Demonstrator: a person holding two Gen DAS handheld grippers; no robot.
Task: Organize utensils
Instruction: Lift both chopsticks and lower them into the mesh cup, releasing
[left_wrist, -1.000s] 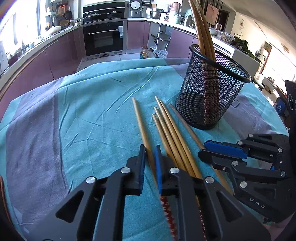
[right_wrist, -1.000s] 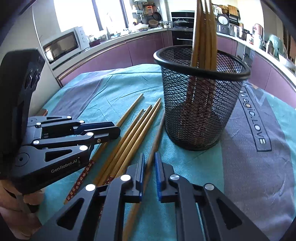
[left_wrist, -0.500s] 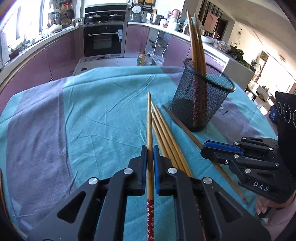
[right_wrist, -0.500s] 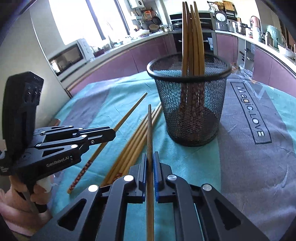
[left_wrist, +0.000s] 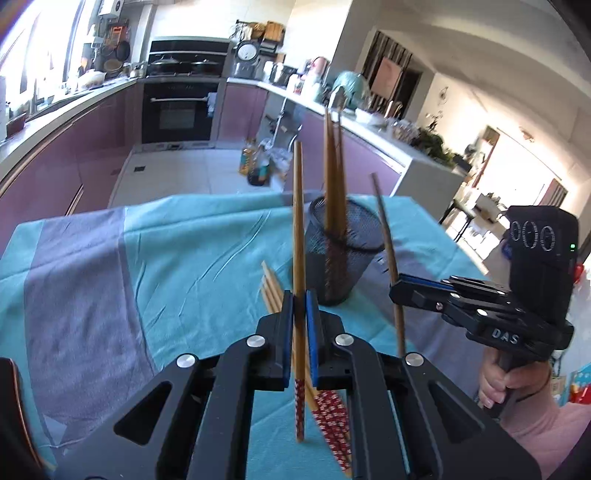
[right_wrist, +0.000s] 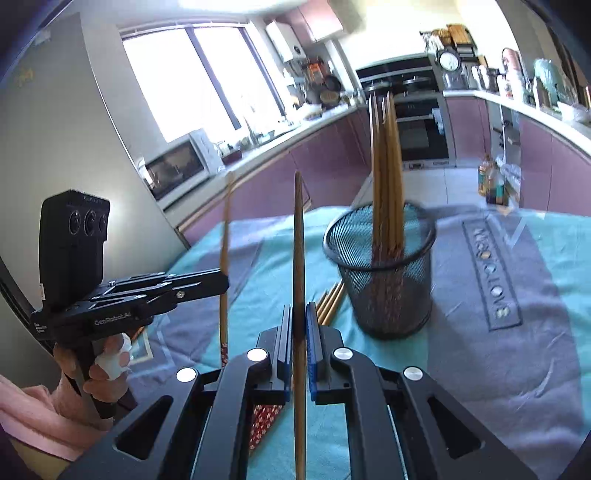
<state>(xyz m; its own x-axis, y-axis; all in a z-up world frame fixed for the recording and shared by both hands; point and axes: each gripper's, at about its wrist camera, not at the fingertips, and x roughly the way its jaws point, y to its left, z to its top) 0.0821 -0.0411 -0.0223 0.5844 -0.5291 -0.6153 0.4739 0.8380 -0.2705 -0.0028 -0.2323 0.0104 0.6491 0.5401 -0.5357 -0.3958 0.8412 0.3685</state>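
Both my jaws are pinched tight: my left gripper (left_wrist: 300, 295) clamps one chopstick (left_wrist: 297, 221) nearly upright, and my right gripper (right_wrist: 298, 310) clamps another chopstick (right_wrist: 298, 258) the same way, both lifted above the counter. Just beyond them the black mesh holder (right_wrist: 384, 291) stands with several chopsticks inside. More loose chopsticks (left_wrist: 271, 288) lie beside its base on the teal cloth (left_wrist: 184, 258).

"DAS" – right claw (left_wrist: 397, 291), "GenRobot.AI" – left claw (right_wrist: 221, 280)
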